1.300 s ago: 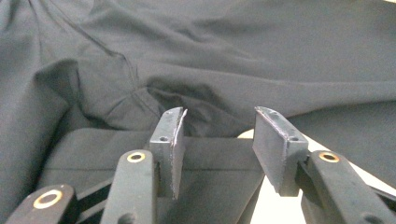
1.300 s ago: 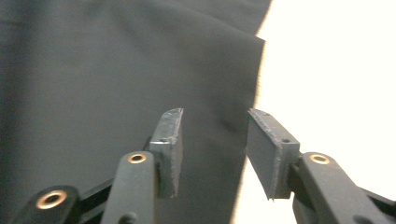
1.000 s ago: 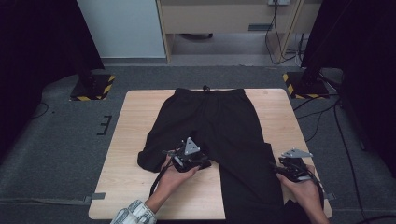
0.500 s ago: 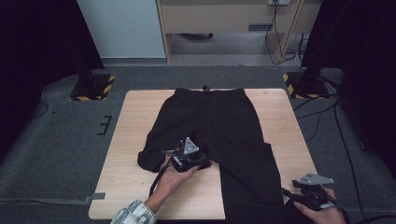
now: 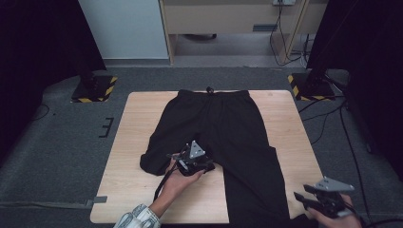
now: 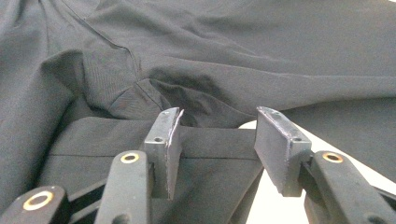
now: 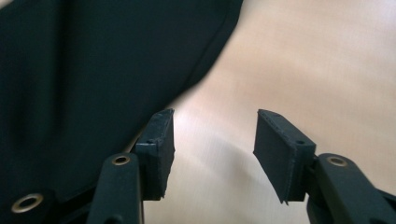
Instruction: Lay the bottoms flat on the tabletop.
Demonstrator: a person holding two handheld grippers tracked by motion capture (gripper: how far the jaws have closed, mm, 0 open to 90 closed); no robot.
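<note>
Black trousers (image 5: 223, 123) lie flat on the wooden table (image 5: 138, 123), waistband at the far side. One leg runs to the near edge; the other looks folded back at the left. My left gripper (image 5: 205, 165) hovers low over the crotch area, open, with the fabric (image 6: 233, 56) under its jaws (image 6: 217, 123) and nothing pressed. My right gripper (image 5: 302, 199) is at the near right corner, pointing toward the long leg. It stands open (image 7: 215, 123) over bare wood (image 7: 303, 56), with the leg's edge (image 7: 84, 70) by its left jaw. Its jaws have just been closing slightly on nothing.
Two stand bases with yellow-black stripes sit on the grey floor past the far corners (image 5: 95, 88) (image 5: 309, 85). Cables (image 5: 332, 118) trail along the right side of the table. A pale cabinet (image 5: 228, 19) stands at the back.
The right gripper has drawn back from the long trouser leg toward the near right corner of the table. The left gripper has kept still.
</note>
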